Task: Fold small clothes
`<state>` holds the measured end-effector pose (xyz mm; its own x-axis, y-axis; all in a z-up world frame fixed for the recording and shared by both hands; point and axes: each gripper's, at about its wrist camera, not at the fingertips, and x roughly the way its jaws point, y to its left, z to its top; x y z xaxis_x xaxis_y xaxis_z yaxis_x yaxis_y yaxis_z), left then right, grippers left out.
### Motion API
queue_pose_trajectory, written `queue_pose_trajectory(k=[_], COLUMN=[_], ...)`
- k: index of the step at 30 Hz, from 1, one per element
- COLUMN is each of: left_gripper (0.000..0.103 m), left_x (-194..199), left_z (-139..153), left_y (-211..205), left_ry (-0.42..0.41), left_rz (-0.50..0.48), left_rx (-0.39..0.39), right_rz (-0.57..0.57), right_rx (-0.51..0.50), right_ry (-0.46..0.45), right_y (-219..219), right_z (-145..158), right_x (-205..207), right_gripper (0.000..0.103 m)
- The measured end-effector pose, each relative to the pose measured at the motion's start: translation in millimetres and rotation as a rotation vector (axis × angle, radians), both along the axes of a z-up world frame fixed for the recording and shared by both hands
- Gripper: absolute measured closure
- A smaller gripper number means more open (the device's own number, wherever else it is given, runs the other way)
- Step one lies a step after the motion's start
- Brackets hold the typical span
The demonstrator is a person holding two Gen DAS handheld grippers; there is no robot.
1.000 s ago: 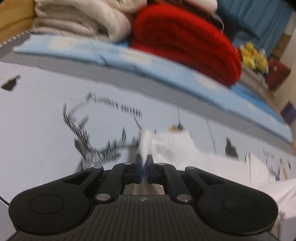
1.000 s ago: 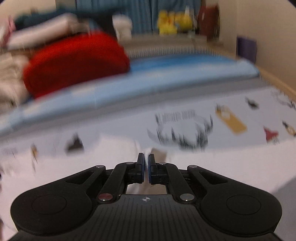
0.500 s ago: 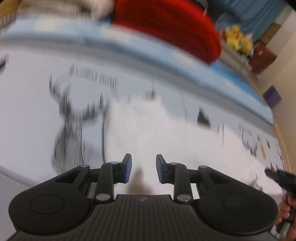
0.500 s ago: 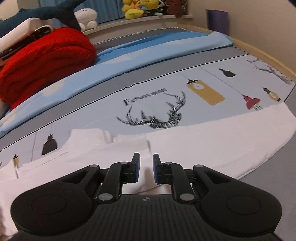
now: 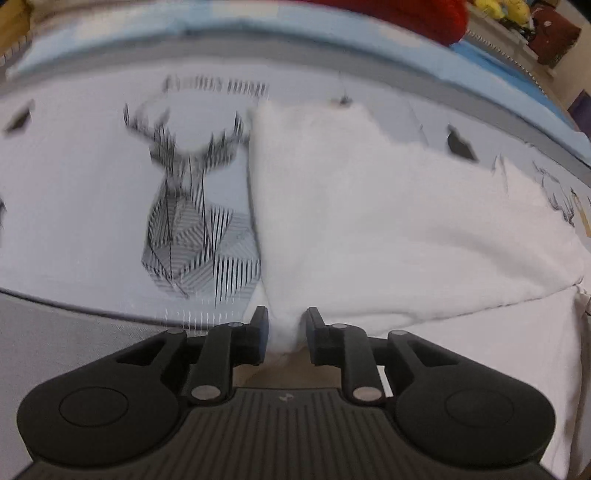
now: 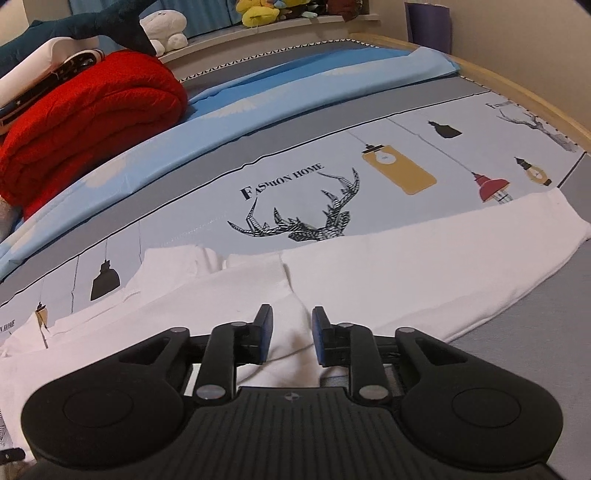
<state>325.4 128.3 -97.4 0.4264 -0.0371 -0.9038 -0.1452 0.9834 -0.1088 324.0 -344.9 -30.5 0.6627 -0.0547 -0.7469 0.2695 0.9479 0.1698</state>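
Note:
A white garment (image 5: 388, 221) lies spread on the printed bed sheet, with one side folded over so a straight fold edge runs away from me. My left gripper (image 5: 286, 328) is open, its jaws on either side of the near corner of that fold. In the right wrist view the same white garment (image 6: 406, 266) lies flat in a long strip, with a folded flap (image 6: 236, 291) at its left. My right gripper (image 6: 291, 336) is open, low over the cloth, with a ridge of fabric between its jaws.
The bed sheet (image 6: 295, 173) has a deer print and lamp drawings. A folded red blanket (image 6: 85, 122) lies on a blue cover (image 6: 258, 99) at the back left. Plush toys (image 6: 258, 11) sit on a far shelf. The wooden bed edge (image 6: 517, 96) runs along the right.
Both grippers were shut on the white cloth a second ago and have opened, letting it go. The folded garment now lies flat, and both grippers have drawn back toward its near edge.

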Motion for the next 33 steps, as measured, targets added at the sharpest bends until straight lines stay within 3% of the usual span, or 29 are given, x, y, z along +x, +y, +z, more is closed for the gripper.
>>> queue_pose_trajectory(k=[4, 8, 11, 16, 20, 22, 23, 29, 33], left_gripper=[0.061, 0.041, 0.036, 0.032, 0.032, 0.033, 0.033, 0.032, 0.032], left_x=[-17, -47, -73, -114, -125, -120, -116, -113, -100], left_z=[45, 93, 125, 137, 96, 72, 67, 73, 69], left_y=[-23, -47, -56, -79, -97, -110, -117, -138, -129], left_ry=[-0.183, -0.386, -0.472, -0.509, -0.516, -0.436, -0.422, -0.485, -0.464], left_rz=[-0.051, -0.096, -0.063, -0.059, -0.061, -0.067, -0.069, -0.155, -0.117], left_rx=[0.034, 0.132, 0.165, 0.170, 0.170, 0.189, 0.163, 0.127, 0.098], right_rz=[-0.003, -0.029, -0.065, -0.153, -0.200, -0.214, -0.217, -0.271, -0.406], right_rx=[-0.005, 0.008, 0.029, 0.055, 0.073, 0.086, 0.089, 0.047, 0.134], right_ry=[-0.022, -0.061, -0.091, -0.132, -0.144, -0.159, -0.172, -0.264, -0.273], right_y=[-12, -30, -53, -100, -132, -147, -155, -217, -276], right_z=[15, 32, 45, 57, 60, 61, 62, 55, 32], right_x=[-14, -33, -48, -74, -90, -98, -102, -126, -134], right_gripper=[0.076, 0.076, 0.076, 0.076, 0.077, 0.079, 0.082, 0.082, 0.082])
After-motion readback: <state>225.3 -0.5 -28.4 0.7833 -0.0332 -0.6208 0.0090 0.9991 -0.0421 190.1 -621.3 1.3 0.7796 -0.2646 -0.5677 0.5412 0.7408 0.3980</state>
